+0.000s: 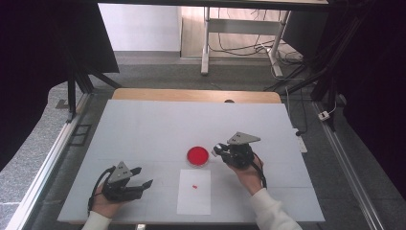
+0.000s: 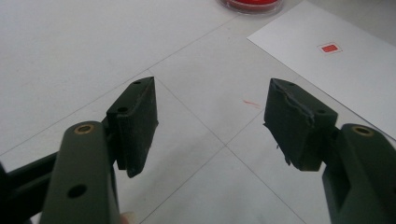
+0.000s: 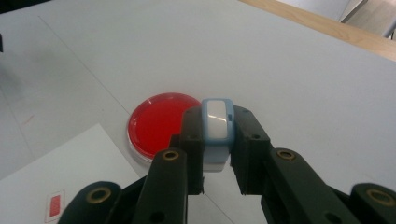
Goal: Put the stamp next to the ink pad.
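Nearest the camera in the high view, the left gripper (image 1: 142, 180) is held low at the near left of the table (image 1: 143, 124), well to the left of the white sheet (image 1: 194, 199). Its jaws are seen spread apart in the left gripper view, with nothing between them but bare table surface.

Just beyond it, taking the red ink pad (image 1: 197, 156) as the landmark, the white sheet is laid directly on the near side of the pad, and a small red stamped mark (image 1: 195, 186) is seen on the sheet's upper half. In the left gripper view the same mark (image 2: 329, 48) is shown as a red rectangle.

Further on, the right gripper (image 1: 219, 150) is held just to the right of the pad, at about the same depth. Its jaws are pinched on a small blue-and-white stamp (image 3: 216, 133), which is gripped upright between the pads (image 3: 193, 140). The stamp's long axis is seen running along the jaws, its far end pointed toward the pad (image 3: 159, 123).

From the right gripper, the pad is judged to lie just ahead and slightly left, so only a short move toward it and downward seems called for if inking is intended. The right hand (image 1: 249, 175) is clearly the nearer one to the pad; the left is well apart from it.
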### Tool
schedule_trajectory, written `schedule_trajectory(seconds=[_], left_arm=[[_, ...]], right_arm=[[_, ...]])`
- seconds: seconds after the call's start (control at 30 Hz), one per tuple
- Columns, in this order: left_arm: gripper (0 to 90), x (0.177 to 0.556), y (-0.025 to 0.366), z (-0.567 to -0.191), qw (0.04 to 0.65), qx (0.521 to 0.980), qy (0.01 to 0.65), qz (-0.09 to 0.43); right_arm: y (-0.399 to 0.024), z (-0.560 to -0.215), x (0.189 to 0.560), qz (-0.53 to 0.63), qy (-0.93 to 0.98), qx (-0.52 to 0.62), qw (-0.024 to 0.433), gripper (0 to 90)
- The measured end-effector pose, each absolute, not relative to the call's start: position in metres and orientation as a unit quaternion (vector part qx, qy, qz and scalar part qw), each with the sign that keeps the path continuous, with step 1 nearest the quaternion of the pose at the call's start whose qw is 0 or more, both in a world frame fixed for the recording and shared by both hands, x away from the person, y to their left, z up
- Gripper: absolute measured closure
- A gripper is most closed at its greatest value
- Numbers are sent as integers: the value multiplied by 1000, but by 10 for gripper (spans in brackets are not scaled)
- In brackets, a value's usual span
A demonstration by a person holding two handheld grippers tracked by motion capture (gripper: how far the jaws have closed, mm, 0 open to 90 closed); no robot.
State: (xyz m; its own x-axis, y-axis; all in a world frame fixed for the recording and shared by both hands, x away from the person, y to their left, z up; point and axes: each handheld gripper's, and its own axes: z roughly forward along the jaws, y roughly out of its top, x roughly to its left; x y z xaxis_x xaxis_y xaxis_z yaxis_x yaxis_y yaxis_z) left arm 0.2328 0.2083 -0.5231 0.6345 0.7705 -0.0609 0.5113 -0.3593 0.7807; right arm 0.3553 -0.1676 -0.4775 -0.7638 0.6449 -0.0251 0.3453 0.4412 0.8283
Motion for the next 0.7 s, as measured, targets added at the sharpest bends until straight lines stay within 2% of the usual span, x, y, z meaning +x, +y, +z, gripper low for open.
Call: schedule_trajectory(seconds=[0.7], left_arm=[[349,233,208,-525,402,810,397,156]], right_arm=[[-161,-497,374,395,849,309,167,748]])
